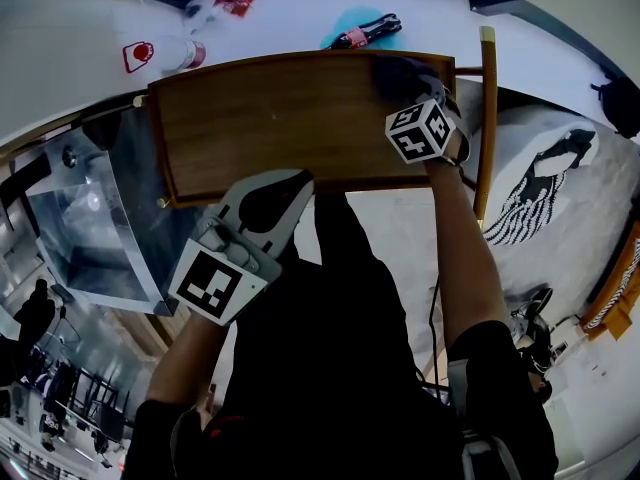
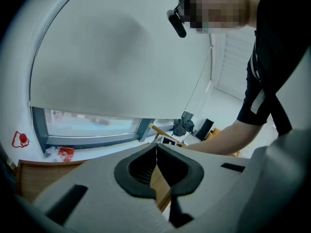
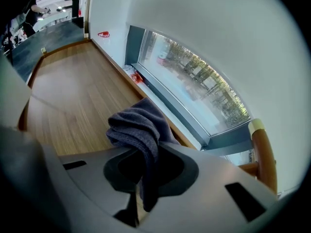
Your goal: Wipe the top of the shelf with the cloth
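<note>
1. We find the cloth point(image 3: 140, 125), a dark grey, ribbed, soft-pile fabric, bunched in folds at the far right corner of the shelf top point(image 3: 73, 96). It lies beside the window-side edge.
2. The right gripper point(image 3: 142, 181) has its jaws closed on a hanging fold of the cloth. The rest spills forward onto the wood.
3. The shelf top is a flat, rectangular board of smooth, warm-brown wood with a fine lengthwise grain and a slightly raised rim. Most of it lies to the left of the cloth, and we judge it not yet wiped.
4. In our judgement, the stroke is best done by pressing the bunched cloth flat and drawing it leftward in overlapping passes along the grain. The hard jaws should be kept off the finish.
5. The left gripper point(image 2: 156, 155) hovers at the shelf's near edge with its jaws together and nothing held.
6. A rounded wooden post point(image 3: 265, 154) stands just beyond the right corner and could snag the cloth.
</note>
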Motion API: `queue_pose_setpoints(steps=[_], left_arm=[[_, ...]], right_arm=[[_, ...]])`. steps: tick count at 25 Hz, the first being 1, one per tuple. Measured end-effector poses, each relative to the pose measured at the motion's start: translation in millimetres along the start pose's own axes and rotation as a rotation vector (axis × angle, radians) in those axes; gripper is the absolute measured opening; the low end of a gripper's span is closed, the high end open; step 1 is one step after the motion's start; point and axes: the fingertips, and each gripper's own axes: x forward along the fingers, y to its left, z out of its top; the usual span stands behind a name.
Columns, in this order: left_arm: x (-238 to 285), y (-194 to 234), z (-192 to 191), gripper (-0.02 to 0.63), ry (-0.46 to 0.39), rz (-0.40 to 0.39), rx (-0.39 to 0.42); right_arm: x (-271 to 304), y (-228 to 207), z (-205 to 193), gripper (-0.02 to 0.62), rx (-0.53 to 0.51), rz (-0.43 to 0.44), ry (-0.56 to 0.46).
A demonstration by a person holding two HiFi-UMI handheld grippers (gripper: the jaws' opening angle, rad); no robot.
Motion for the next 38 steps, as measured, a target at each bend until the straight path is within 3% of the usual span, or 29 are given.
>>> queue_pose_setpoints(steps=[6, 12, 25, 38], left_arm=[[-19.1, 4.9, 4.2, 0.023, -0.025, 0.012, 0.002], [-61.8, 18.8, 3.9, 0.023, -0.061, 0.058, -0.002], [-178.1, 62.7, -18.2, 0.023, -0.126, 0.193, -0.047], [-246.4, 95.7, -49.9, 0.023, -0.146, 0.269, -0.106]], right_arm=[[-19.1, 3.5, 17.0, 0.04, 0.002, -0.019, -0.031], [-50.2, 28.0, 74.3, 0.04, -0.027, -0.032, -0.126], [-92.1, 174.0, 232.8, 0.04, -0.223, 0.097, -0.329], [-85.4, 286.1, 292.3, 0.04, -0.309, 0.206, -0.36]])
